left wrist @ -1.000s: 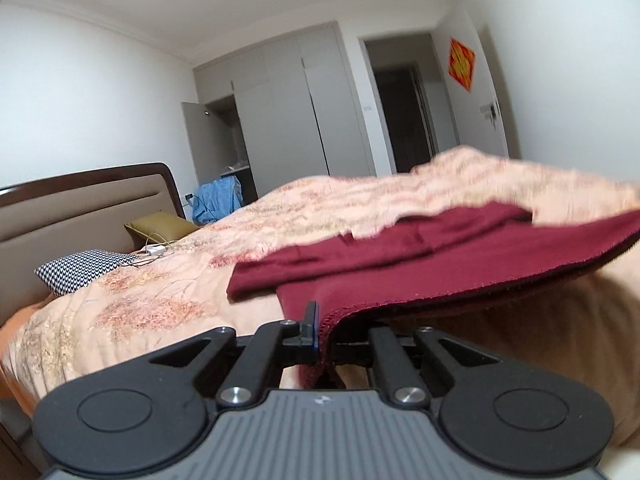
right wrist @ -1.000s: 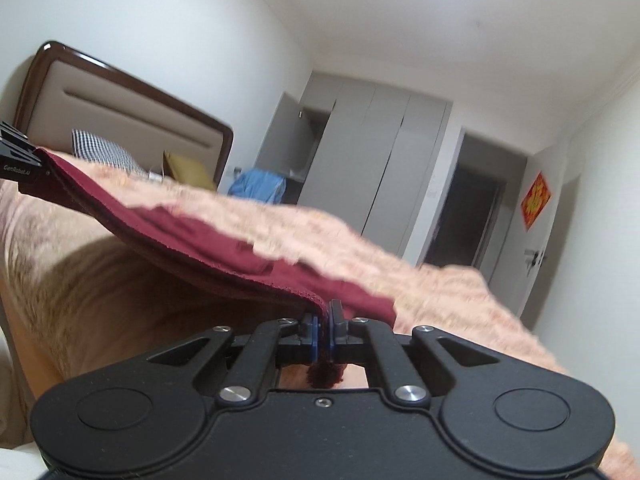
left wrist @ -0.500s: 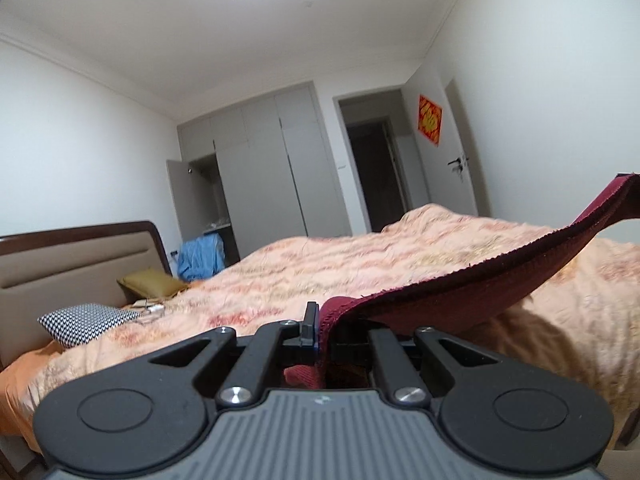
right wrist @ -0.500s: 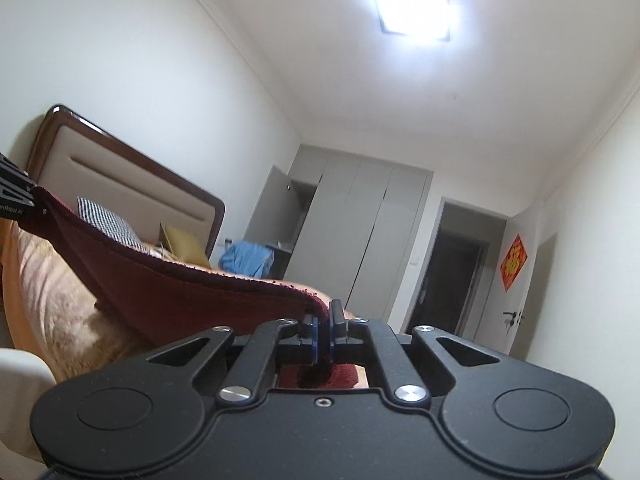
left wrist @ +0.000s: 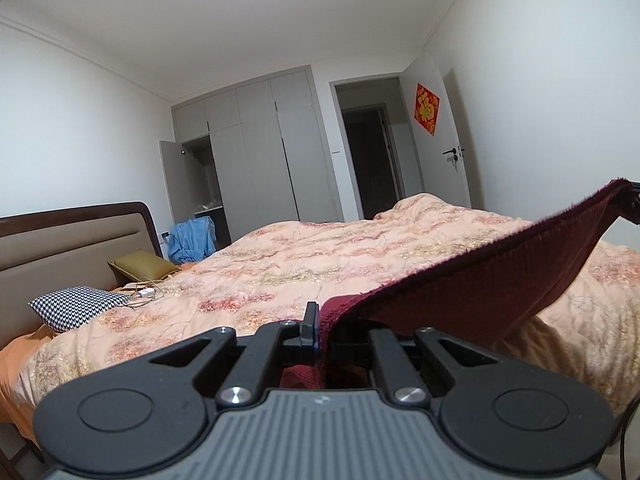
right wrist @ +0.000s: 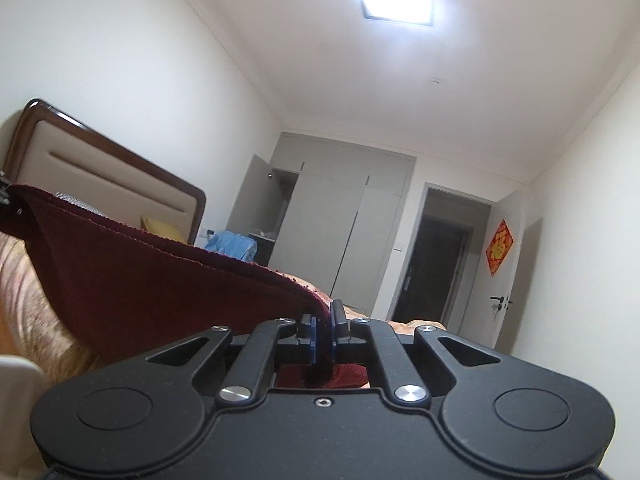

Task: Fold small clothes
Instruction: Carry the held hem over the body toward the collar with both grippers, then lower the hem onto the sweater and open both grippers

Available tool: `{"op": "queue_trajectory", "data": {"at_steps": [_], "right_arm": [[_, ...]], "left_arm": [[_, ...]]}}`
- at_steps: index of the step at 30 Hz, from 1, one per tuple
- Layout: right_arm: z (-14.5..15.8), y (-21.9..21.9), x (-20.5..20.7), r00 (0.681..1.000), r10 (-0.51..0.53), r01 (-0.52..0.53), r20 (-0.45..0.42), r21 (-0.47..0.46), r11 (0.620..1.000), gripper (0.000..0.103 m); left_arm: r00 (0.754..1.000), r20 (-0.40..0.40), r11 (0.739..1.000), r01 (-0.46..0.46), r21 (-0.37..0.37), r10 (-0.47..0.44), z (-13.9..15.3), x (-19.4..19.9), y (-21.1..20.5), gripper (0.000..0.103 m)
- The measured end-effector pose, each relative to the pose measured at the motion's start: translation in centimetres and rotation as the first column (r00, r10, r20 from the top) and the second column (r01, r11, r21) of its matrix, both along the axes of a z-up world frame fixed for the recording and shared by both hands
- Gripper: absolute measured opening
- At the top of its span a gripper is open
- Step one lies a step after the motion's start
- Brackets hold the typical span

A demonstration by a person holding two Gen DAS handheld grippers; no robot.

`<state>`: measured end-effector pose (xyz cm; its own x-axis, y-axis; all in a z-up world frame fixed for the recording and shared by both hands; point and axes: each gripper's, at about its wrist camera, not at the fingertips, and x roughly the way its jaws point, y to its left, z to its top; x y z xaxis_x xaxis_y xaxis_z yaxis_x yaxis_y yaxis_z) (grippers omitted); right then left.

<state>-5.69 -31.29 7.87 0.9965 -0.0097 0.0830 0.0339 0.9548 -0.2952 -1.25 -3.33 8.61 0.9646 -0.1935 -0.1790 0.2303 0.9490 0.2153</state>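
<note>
A dark red knitted garment hangs stretched in the air between my two grippers, above the bed. My left gripper is shut on one corner of it. The cloth runs up to the right, where the other gripper's tip holds the far corner. In the right wrist view my right gripper is shut on its corner of the garment, which runs left to the left gripper's tip. The garment's lower part is hidden behind both gripper bodies.
The bed has a peach floral quilt, a brown headboard, a checked pillow and an olive cushion. A charger cable lies near the pillows. Grey wardrobes, a blue garment and a doorway are beyond.
Both grippers have lifted the red garment off the quilt and tilted upward. It now hangs taut in the air; a second ago it lay spread on the bed.
</note>
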Motion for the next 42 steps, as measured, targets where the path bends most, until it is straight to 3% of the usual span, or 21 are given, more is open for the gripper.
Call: {"op": "queue_trajectory", "data": {"at_steps": [7, 14, 20, 26, 30, 32, 34, 36, 38, 42], "right_arm": [[0.4, 0.2, 7.1, 1.000, -0.005, 0.006, 0.011, -0.009, 1.000, 0.006], [0.7, -0.1, 17.5, 1.000, -0.022, 0.021, -0.019, -0.029, 0.999, 0.006], [-2.0, -0.7, 26.4, 0.989, -0.056, 0.055, -0.139, -0.010, 0.998, 0.007], [-5.7, -1.0, 32.7, 0.956, -0.065, 0.072, -0.285, 0.013, 0.997, 0.008], [-7.8, -0.7, 34.9, 0.934, -0.079, 0.098, -0.348, 0.035, 0.995, 0.025], [-8.9, -0.5, 35.2, 0.924, -0.076, 0.103, -0.374, 0.054, 0.993, 0.044], [-9.7, -0.6, 35.5, 0.916, -0.069, 0.102, -0.396, 0.063, 0.993, 0.084], [-10.1, -0.8, 35.5, 0.915, -0.059, 0.094, -0.400, 0.067, 0.993, 0.097], [-10.4, -0.7, 35.3, 0.918, -0.057, 0.085, -0.392, 0.056, 0.995, 0.102], [-11.2, -0.1, 35.5, 0.910, -0.052, 0.067, -0.411, 0.022, 0.998, 0.102]], "left_arm": [[0.999, -0.013, 0.999, -0.044, -0.019, 0.044, 0.4, 5.8, -0.6, 0.005], [0.994, -0.083, 0.996, -0.075, -0.042, 0.071, 1.1, 16.3, -0.6, 0.006], [0.977, -0.198, 0.997, -0.079, 0.017, 0.081, -1.5, 26.5, -1.5, 0.006], [0.944, -0.320, 0.997, -0.062, 0.049, 0.074, -6.0, 33.6, -2.2, 0.006], [0.918, -0.388, 0.996, -0.070, 0.046, 0.083, -8.9, 36.5, -2.1, 0.014], [0.904, -0.420, 0.997, -0.069, 0.035, 0.077, -10.2, 37.2, -1.8, 0.017], [0.894, -0.441, 0.997, -0.081, 0.018, 0.080, -11.2, 37.6, -1.3, 0.033], [0.894, -0.440, 0.995, -0.096, -0.012, 0.081, -11.3, 37.5, -0.7, 0.076], [0.895, -0.436, 0.991, -0.125, -0.043, 0.094, -11.0, 37.1, -0.1, 0.091], [0.906, -0.402, 0.976, -0.190, -0.106, 0.133, -10.1, 35.5, 0.6, 0.103]]}}
